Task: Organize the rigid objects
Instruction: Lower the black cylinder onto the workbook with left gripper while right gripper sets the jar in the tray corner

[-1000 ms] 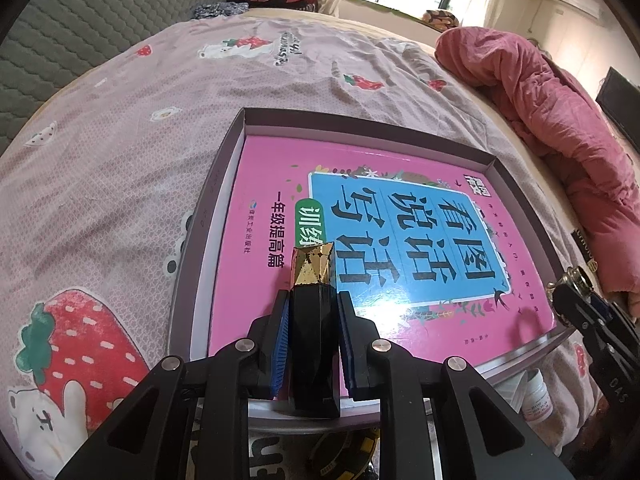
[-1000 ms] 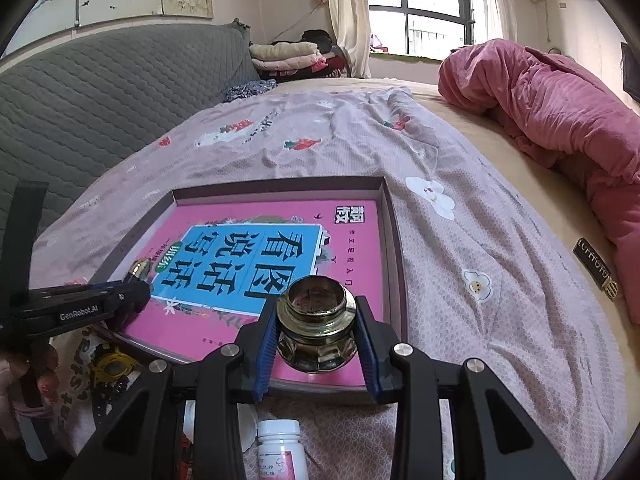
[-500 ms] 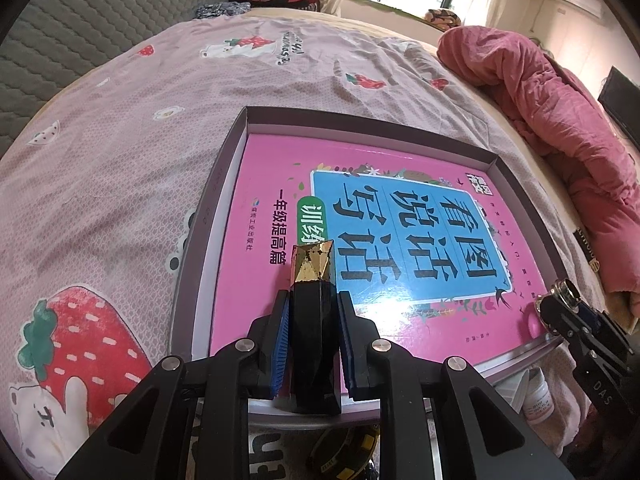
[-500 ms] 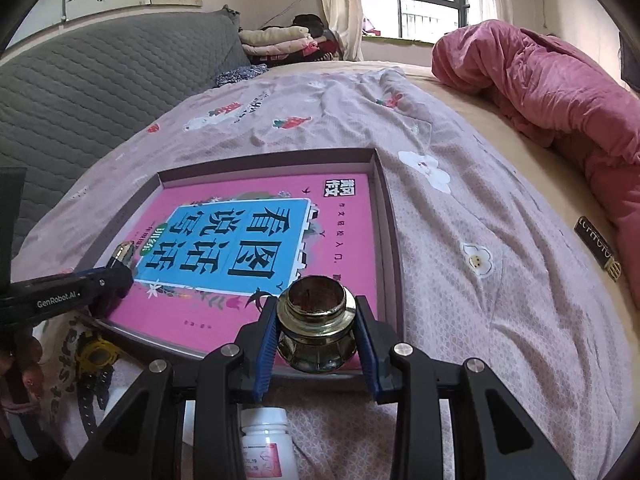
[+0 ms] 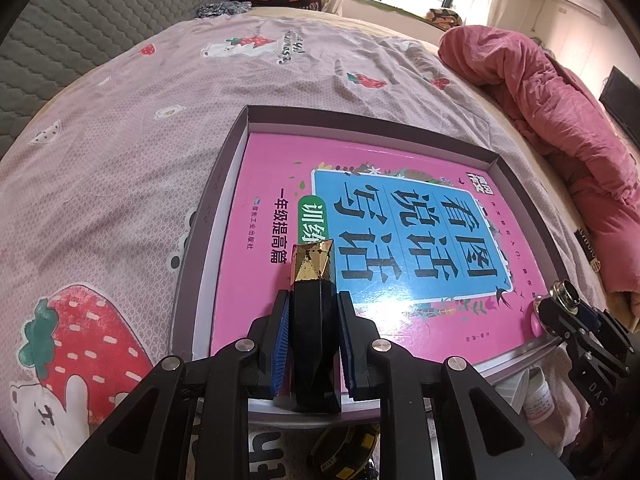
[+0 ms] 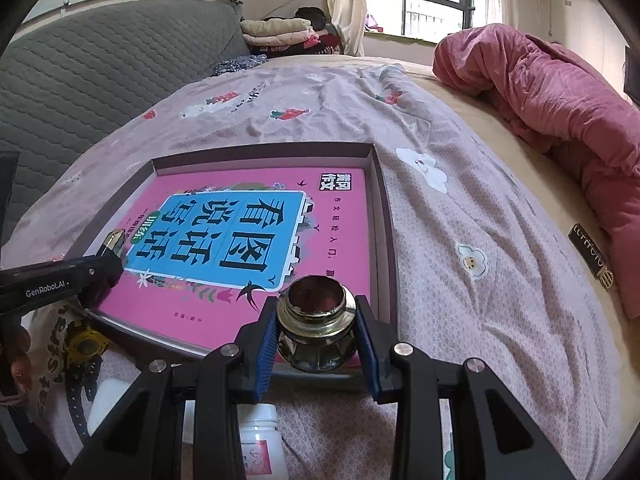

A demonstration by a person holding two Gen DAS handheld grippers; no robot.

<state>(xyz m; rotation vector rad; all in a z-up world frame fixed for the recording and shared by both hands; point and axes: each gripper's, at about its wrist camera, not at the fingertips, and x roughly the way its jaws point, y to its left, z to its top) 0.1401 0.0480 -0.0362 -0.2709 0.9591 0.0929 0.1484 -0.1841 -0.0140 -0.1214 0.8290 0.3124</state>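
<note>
A shallow purple-grey box (image 5: pixel 208 200) lies on the bed with a pink book (image 5: pixel 280 176) flat inside it. My left gripper (image 5: pixel 314 332) is shut on a black faceted bottle with a gold cap (image 5: pixel 312 260), held over the box's near left edge. My right gripper (image 6: pixel 316 340) is shut on a small glass bottle with a brass rim (image 6: pixel 316 316), held over the box's near right corner (image 6: pixel 380 240). The right gripper shows in the left wrist view (image 5: pixel 568 312), and the left gripper in the right wrist view (image 6: pixel 108 256).
A white pill bottle (image 6: pixel 260 440) stands on the sheet just below the right gripper. A yellow and black watch (image 6: pixel 84 344) lies near the box's near left edge. A pink quilt (image 6: pixel 560 120) is heaped at the right. Folded clothes (image 6: pixel 280 32) lie at the far end.
Both grippers have moved forward over the near edge of the box with their bottles. The right gripper has also dropped a little toward the book.
</note>
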